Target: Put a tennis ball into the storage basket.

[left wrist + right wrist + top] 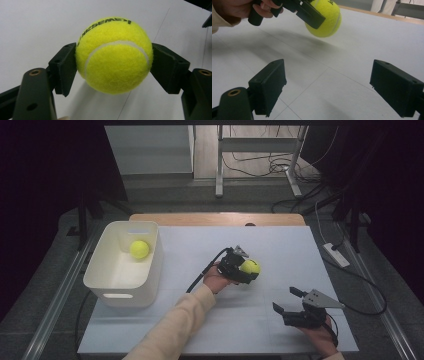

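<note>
Tennis balls counted: two. One tennis ball (pixel 114 55) sat clamped between the left gripper (pixel 246 268) pads at frame centre, lifted off the white table (pixel 280 245). Second ball (pixel 139 249) lay inside the single white bin (pixel 107 285), upper left. Right gripper (pixel 286 301), lower right, gaped empty.
</note>
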A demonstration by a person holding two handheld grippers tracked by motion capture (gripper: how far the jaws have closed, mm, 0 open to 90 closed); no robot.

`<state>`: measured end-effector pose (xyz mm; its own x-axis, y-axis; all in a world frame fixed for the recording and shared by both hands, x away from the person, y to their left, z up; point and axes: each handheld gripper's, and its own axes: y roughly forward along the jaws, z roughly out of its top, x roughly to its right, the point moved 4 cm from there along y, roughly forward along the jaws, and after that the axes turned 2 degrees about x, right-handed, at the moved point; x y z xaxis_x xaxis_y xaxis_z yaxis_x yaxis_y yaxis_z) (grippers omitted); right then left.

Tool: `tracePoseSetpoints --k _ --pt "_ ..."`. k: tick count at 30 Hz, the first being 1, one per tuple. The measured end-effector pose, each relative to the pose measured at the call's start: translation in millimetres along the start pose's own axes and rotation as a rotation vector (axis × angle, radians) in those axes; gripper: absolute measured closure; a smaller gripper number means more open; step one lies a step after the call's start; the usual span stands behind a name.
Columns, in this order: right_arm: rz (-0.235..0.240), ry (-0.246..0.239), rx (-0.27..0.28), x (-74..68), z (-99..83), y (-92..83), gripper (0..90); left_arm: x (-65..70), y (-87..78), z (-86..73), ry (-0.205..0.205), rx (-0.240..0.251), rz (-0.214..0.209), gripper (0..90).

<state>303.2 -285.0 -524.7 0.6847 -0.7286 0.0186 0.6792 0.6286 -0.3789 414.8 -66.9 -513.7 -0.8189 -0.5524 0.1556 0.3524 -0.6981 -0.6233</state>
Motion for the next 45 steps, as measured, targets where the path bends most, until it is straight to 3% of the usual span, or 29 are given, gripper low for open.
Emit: tracePoseSetpoints --k 17,31,45 --pt "0.0 -0.001 0.003 -0.5 0.3 -0.1 13.0 -1.4 -24.7 0.3 -0.003 0.057 0.011 27.3" --pt "-0.005 -0.005 0.002 -0.4 0.3 -0.3 13.0 0.2 -48.6 5.0 0.021 0.091 0.038 27.2" --pt "-0.007 -0.005 0.003 -0.8 0.4 0.1 13.0 -2.5 -71.0 8.4 0.01 0.124 0.064 27.2"
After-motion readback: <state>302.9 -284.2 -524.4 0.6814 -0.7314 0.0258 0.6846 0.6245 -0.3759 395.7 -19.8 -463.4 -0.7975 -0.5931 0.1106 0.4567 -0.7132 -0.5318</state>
